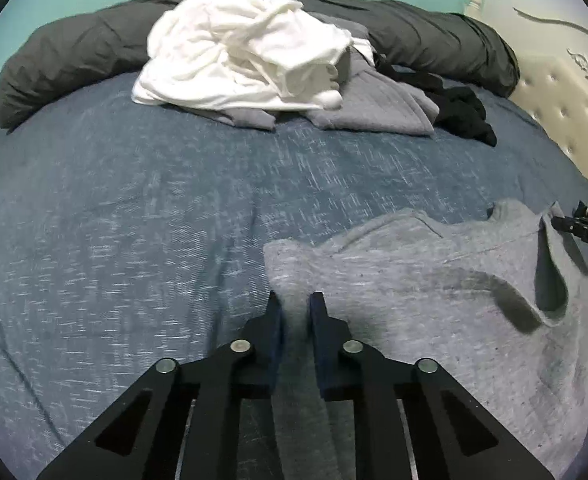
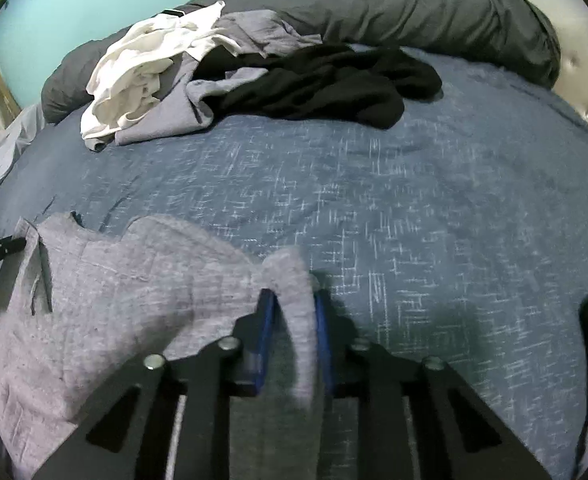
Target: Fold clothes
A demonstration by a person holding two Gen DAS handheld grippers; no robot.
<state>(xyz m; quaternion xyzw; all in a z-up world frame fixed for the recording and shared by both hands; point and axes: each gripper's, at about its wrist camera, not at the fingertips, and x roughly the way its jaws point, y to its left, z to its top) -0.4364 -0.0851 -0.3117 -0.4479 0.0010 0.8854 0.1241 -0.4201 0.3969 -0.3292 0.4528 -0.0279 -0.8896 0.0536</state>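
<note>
Grey shirt [image 1: 434, 280] lies on bed [image 1: 134, 200], ahead of both. Left hand-held gripper [image 1: 296, 304] pinches its corner; right hand-held gripper [image 2: 294, 300] pinches the other. Risk: thin bite slips on lifting; bedspread may be caught underneath.

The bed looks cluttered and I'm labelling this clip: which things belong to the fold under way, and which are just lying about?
In the job:
- grey garment
- left gripper, shut on its corner
- right gripper, shut on another corner

Lying about:
- white clothes
- grey knit piece
- black garment
- dark duvet roll
- blue bedspread
</note>
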